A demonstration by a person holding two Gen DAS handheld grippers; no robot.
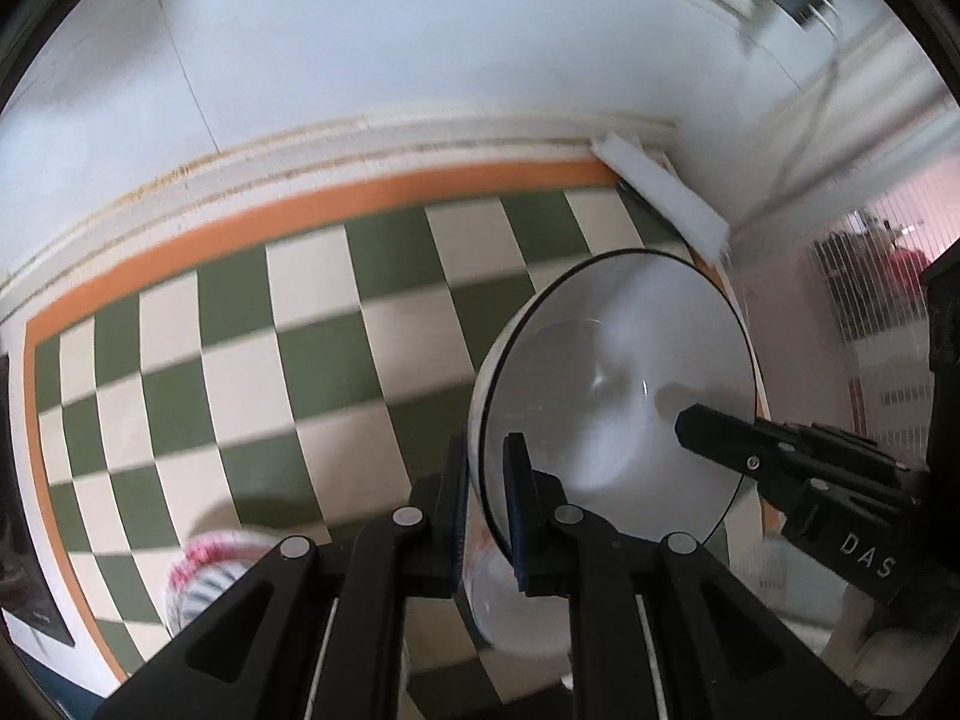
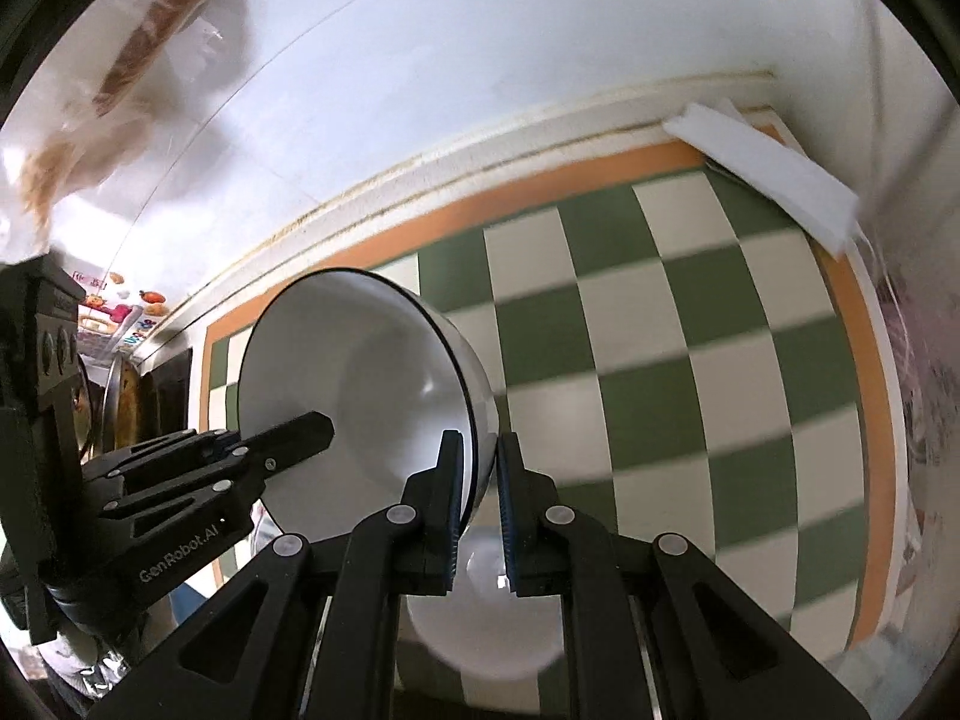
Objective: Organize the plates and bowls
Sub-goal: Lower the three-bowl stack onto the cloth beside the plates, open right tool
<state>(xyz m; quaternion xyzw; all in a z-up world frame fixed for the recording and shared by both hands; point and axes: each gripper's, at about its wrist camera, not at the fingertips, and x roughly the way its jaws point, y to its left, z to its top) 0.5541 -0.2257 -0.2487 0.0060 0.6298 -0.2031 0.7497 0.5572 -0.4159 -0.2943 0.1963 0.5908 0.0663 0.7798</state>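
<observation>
Both of my wrist views: evenly bright, soft daylight, strong fisheye bending with black vignette at the corners. Motion blur smears the checked cloth (image 1: 252,348) and wall (image 2: 510,30); my gripper fingers stay sharp. Faint shadows and small glints inside the white bowl (image 1: 612,396).

Bowl (image 1: 612,372) above the checked cloth (image 1: 240,330) — a claw on each rim side — wall (image 1: 420,30) behind.

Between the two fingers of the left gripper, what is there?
The rim of the white bowl is pinched by the left gripper, as the left wrist view shows. The right gripper pinches the opposite rim.
</observation>
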